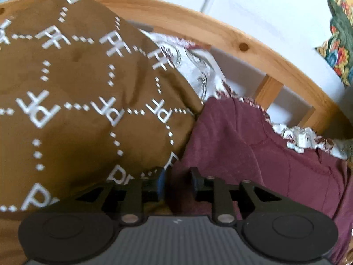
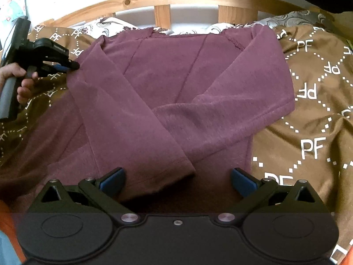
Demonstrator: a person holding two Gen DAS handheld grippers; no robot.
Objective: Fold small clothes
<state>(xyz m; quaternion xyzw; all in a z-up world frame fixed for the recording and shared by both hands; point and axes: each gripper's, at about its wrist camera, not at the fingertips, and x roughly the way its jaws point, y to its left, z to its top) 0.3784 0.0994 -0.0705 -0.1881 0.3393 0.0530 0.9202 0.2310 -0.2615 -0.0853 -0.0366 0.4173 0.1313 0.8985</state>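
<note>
A maroon long-sleeved top (image 2: 167, 84) lies flat on a brown blanket printed with white PF letters (image 2: 313, 101), both sleeves crossed over its front. My right gripper (image 2: 177, 181) is open, its blue-padded fingers spread just above the near hem and sleeve cuff. My left gripper (image 2: 70, 66) is at the top's left shoulder edge, with its jaws nearly together on the fabric edge. In the left wrist view the left gripper (image 1: 177, 183) shows a narrow gap with maroon cloth (image 1: 253, 154) between the fingers.
A wooden bed frame with slats (image 2: 162, 16) runs along the far side, with a white patterned sheet (image 2: 99, 27) under the blanket. A white wall (image 1: 275, 15) is behind it. A colourful fabric (image 1: 339, 39) hangs at right.
</note>
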